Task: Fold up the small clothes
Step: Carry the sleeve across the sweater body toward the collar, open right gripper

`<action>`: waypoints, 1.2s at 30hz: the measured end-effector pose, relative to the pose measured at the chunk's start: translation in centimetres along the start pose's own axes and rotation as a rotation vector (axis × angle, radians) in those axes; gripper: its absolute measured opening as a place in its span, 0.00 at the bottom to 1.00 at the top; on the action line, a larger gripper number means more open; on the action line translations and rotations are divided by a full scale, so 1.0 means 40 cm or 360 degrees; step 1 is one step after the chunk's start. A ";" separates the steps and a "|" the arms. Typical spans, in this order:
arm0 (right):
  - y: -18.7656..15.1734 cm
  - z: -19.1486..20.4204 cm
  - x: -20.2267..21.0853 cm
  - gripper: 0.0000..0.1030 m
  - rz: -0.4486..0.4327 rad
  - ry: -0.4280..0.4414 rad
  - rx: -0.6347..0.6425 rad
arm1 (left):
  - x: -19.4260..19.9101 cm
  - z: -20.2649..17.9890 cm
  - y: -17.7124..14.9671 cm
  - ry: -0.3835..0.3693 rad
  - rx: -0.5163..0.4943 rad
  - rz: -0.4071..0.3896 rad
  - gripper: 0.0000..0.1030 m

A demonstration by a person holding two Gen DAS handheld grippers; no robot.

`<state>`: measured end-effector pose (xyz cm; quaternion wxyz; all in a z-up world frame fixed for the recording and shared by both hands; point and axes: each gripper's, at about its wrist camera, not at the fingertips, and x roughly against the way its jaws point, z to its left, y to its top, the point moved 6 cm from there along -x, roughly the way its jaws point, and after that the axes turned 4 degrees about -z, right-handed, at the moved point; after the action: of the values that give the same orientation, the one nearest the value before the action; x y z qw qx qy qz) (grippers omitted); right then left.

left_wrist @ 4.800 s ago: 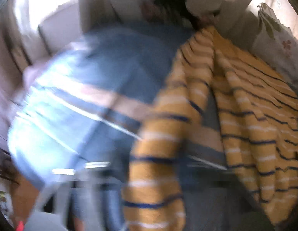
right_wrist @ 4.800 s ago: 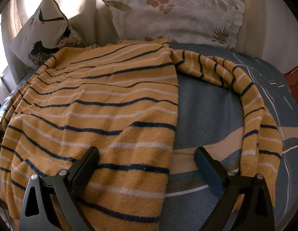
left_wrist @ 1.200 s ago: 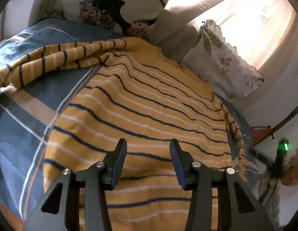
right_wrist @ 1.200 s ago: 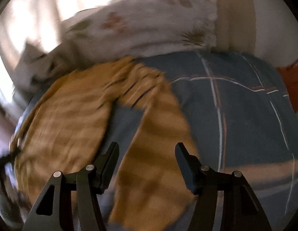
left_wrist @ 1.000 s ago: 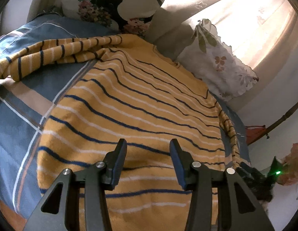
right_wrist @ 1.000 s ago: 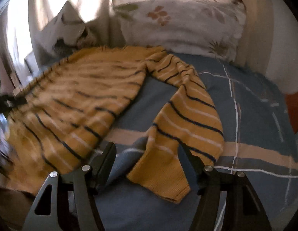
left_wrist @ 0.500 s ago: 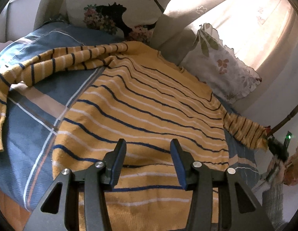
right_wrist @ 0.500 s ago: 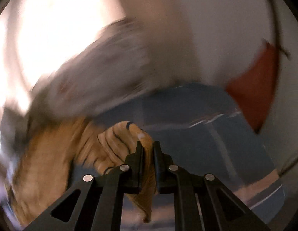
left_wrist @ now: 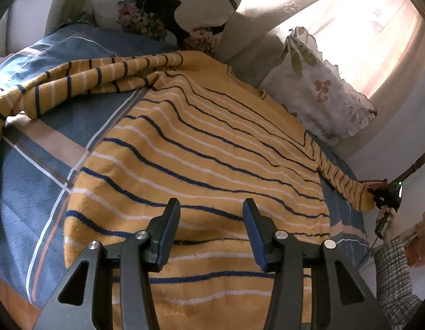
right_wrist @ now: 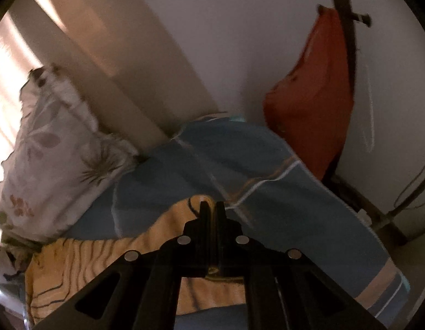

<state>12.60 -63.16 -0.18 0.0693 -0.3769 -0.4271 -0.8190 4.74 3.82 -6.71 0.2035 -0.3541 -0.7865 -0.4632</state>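
One mustard-yellow knitted sweater with navy and white stripes lies spread flat, front or back uppermost I cannot tell, on a bed covered by a blue plaid bedspread. Its lower hem runs out of sight beneath the left gripper, whose jaws stand partly apart above the cloth with nothing between them; whether the tips touch the knit is hard to judge. One sleeve trails across the bedspread toward the left edge, its cuff cut off by the frame. The other sleeve stretches taut to the right, where the right gripper shows only as a small dark shape. In the right wrist view, blurred and dim, the right gripper has its jaws clenched on that sleeve's cuff, most of the cuff hidden behind them. A checked grey sleeve of the person enters at the lower right. Behind the sweater lean a white leaf-print frilled pillow and a floral cushion with a dark figure, before pale curtains. An orange-red cloth hangs from a dark pole.
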 end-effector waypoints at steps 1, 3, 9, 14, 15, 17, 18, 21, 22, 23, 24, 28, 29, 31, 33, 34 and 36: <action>-0.002 0.037 0.006 0.03 0.0008 0.0048 0.0019 | -0.001 0.003 0.001 -0.0004 0.0004 0.0001 0.45; -0.015 0.125 0.017 0.03 0.0042 0.0150 0.0075 | 0.001 0.008 0.004 -0.0014 0.0012 -0.0005 0.45; -0.137 0.519 0.062 0.03 0.0256 0.0619 0.0281 | 0.014 0.027 0.001 -0.0039 0.0046 -0.0024 0.45; -0.299 0.898 0.083 0.03 0.0434 0.0953 0.0434 | 0.041 0.046 -0.003 -0.0038 0.0068 -0.0044 0.45; -0.330 0.955 0.079 0.03 0.0464 0.0993 0.0454 | 0.048 0.049 -0.003 -0.0033 0.0072 -0.0050 0.45; -0.405 1.072 0.054 0.03 0.0560 0.1065 0.0480 | 0.065 0.059 -0.004 -0.0020 0.0082 -0.0066 0.45; -0.451 1.128 0.040 0.03 0.0598 0.1083 0.0507 | 0.072 0.064 -0.003 -0.0009 0.0086 -0.0072 0.45; -0.561 1.244 -0.005 0.03 0.0678 0.1107 0.0571 | 0.093 0.084 -0.004 0.0024 0.0100 -0.0089 0.45; -0.608 1.280 -0.030 0.03 0.0715 0.1108 0.0577 | 0.098 0.090 -0.004 0.0035 0.0106 -0.0094 0.45; -0.634 1.304 -0.055 0.03 0.0738 0.1103 0.0578 | 0.103 0.097 -0.004 0.0046 0.0113 -0.0099 0.45; -0.665 1.322 -0.078 0.03 0.0764 0.1094 0.0585 | 0.106 0.103 -0.004 0.0052 0.0119 -0.0101 0.45; -0.753 1.365 -0.140 0.04 0.0818 0.1063 0.0593 | 0.113 0.119 -0.007 0.0067 0.0130 -0.0106 0.45; -0.761 1.370 -0.147 0.04 0.0813 0.1057 0.0588 | 0.113 0.122 -0.007 0.0069 0.0131 -0.0105 0.45; -0.778 1.382 -0.168 0.08 0.0864 0.1112 0.0551 | 0.110 0.127 -0.006 0.0073 0.0136 -0.0101 0.45; -0.782 1.380 -0.179 0.10 0.0912 0.1145 0.0506 | 0.104 0.131 -0.003 0.0074 0.0147 -0.0100 0.45; -0.783 1.381 -0.184 0.18 0.0933 0.1181 0.0487 | 0.100 0.132 -0.001 0.0073 0.0152 -0.0098 0.45; -0.768 1.373 -0.169 0.37 0.0945 0.1230 0.0466 | 0.094 0.129 0.003 0.0066 0.0161 -0.0095 0.45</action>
<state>34.63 -4.05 -5.36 0.5040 -0.1380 -0.3550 -0.7752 2.35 9.75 -6.72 0.2232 -0.3101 -0.8148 -0.4361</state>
